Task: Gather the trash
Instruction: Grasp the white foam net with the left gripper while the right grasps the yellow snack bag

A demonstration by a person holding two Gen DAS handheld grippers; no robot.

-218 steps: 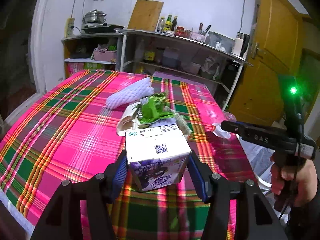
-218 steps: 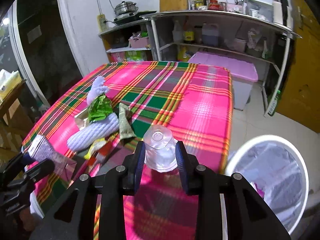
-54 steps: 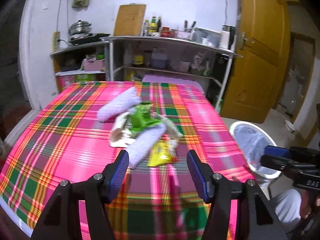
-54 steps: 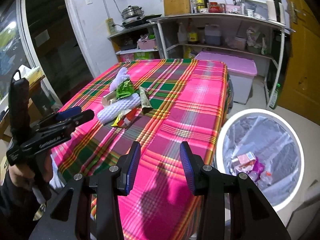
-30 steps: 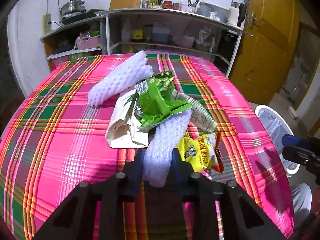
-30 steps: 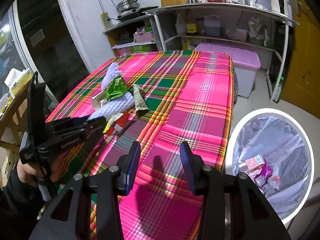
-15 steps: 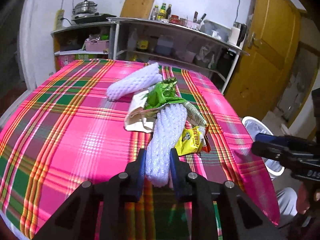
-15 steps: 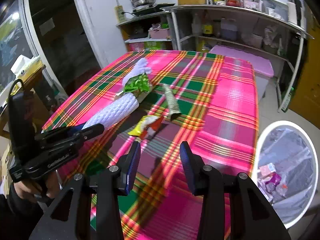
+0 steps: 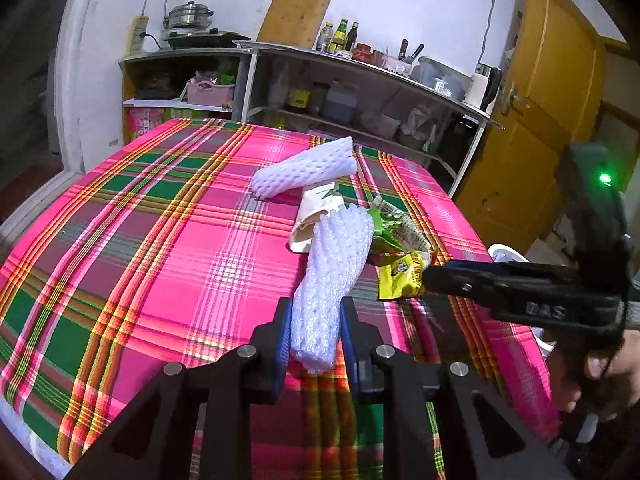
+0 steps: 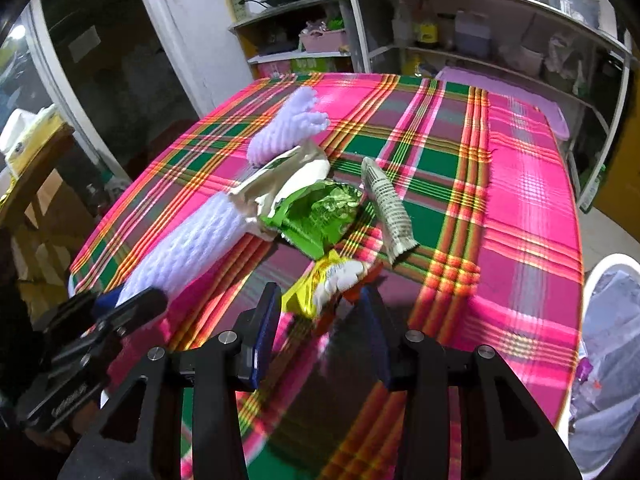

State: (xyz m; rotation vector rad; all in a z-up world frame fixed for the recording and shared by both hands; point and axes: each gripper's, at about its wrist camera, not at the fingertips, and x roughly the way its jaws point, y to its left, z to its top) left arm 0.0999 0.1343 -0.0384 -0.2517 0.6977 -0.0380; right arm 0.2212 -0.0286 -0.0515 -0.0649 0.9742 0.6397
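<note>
Over the pink plaid tablecloth (image 9: 160, 240), the left gripper (image 9: 314, 332) clamped one end of a soft, light white foam net sleeve (image 9: 336, 264), while the right gripper (image 10: 320, 320), jaws apart, neared the crinkly yellow snack wrapper (image 10: 316, 284).

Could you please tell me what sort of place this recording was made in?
Most likely a home kitchen with a dining table: a steel pot on a cooktop, sauce bottles on metal shelves, and a pink plaid tablecloth.
</note>
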